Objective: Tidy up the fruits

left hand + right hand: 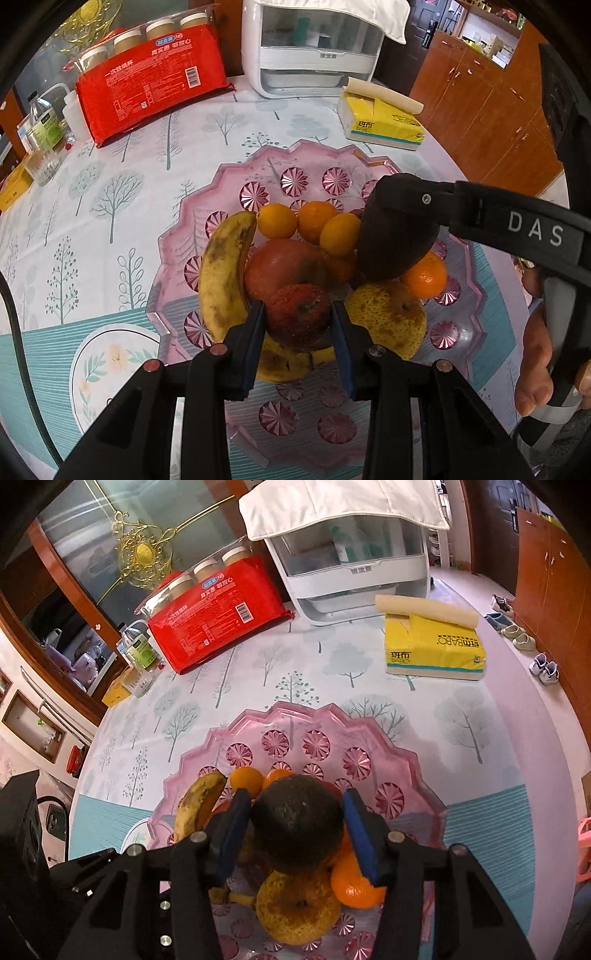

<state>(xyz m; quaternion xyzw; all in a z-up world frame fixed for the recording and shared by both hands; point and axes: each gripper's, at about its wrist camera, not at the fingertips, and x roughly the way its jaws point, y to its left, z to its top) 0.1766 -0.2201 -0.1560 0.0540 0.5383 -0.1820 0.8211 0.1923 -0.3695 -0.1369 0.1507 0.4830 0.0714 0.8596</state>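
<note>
Two hand-held tools work over a pink plastic fruit tray standing on a tree-patterned tabletop. Nearest the left wrist camera, the left tool pinches a small, rough-skinned red fruit between its blue pads, holding it just over the heap in the tray. Beside it lie a spotted banana on the left and a speckled yellow pear on the right, with a red apple just behind.

In the right wrist view, the right tool holds a dark avocado between its blue fingers; the left pad meets the skin, while contact on the right cannot be told for certain. The avocado hangs over the pear and a tangerine. A hand grips that tool's handle at the right edge of the left view.

Further back in the tray sit three small oranges. Toward the far edge of the tabletop rest a yellow tissue pack, a red bag of paper cups and a white appliance under a white cloth. A water bottle stands at the far left edge.
</note>
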